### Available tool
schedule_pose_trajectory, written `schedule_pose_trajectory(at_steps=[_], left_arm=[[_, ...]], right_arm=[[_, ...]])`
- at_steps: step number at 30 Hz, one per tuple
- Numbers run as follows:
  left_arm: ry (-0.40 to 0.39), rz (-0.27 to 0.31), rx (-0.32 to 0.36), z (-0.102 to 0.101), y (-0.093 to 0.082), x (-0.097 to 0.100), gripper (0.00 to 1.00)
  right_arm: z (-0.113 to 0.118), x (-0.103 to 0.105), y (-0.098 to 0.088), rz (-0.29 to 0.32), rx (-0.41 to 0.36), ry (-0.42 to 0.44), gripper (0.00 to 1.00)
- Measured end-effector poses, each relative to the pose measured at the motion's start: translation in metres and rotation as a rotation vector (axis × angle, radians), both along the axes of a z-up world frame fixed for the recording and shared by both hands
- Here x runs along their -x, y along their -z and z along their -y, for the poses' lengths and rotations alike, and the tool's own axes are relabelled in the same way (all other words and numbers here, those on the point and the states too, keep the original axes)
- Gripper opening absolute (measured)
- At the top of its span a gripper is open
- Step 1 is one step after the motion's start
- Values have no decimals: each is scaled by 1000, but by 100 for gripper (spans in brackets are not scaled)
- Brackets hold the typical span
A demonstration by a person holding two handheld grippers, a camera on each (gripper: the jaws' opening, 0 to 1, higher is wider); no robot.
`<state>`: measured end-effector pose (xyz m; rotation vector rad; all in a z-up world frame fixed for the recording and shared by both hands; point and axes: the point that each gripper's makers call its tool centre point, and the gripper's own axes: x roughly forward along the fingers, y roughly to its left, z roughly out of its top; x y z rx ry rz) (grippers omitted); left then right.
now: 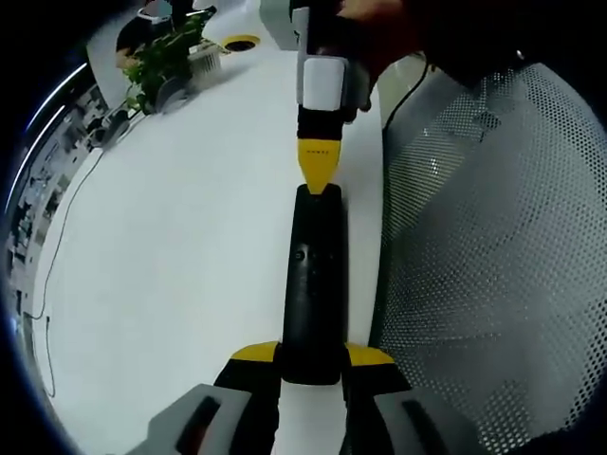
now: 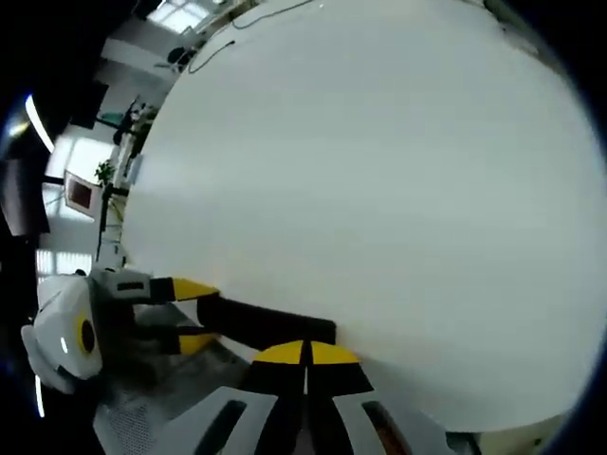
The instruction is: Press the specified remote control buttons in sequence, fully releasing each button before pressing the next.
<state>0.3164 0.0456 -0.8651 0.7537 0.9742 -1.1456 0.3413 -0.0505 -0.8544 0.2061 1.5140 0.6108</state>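
Desk (image 1: 190, 246): broad white top, taking up most of both views; a thin dark cable trails along its far edge in the left gripper view.

Mesh chair back (image 1: 493, 237): grey perforated fabric, standing just beside the desk's edge, right of the remote in the left gripper view.

Potted plant (image 1: 166, 57): green leaves, at the far end of the desk, well apart from the grippers.

Remote control (image 1: 313, 284): long, slim, black, lying lengthwise near the desk edge that borders the chair. A small round button shows on its upper face. Near end sits between the left gripper's yellow-tipped jaws.

Left gripper (image 1: 311, 358): jaws pinching the near end of the remote control from both sides; in the right gripper view it enters from the left, holding the same black bar.

Right gripper (image 2: 305, 353): yellow tips pressed together, nothing between them. In the left gripper view it reaches in from the top, its pointed yellow tip touching the remote control's far end.
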Motion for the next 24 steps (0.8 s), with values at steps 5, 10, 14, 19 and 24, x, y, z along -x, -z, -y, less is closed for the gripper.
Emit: schedule_pose_trajectory(at_steps=[5, 10, 14, 19, 24], left_arm=[[-2, 1, 0, 0, 0, 0, 25], [-3, 0, 1, 0, 1, 0, 25], [-3, -1, 2, 0, 0, 0, 25], [-2, -1, 3, 0, 0, 0, 25], [-5, -1, 5, 0, 0, 0, 25]], right_arm=[[0, 1, -1, 3, 7, -11, 0], [-6, 1, -3, -3, -32, -2, 0], [-6, 3, -2, -15, -26, -5, 0], [-9, 4, 0, -12, -22, -26, 0], [-9, 4, 0, 22, 3, -67, 0]])
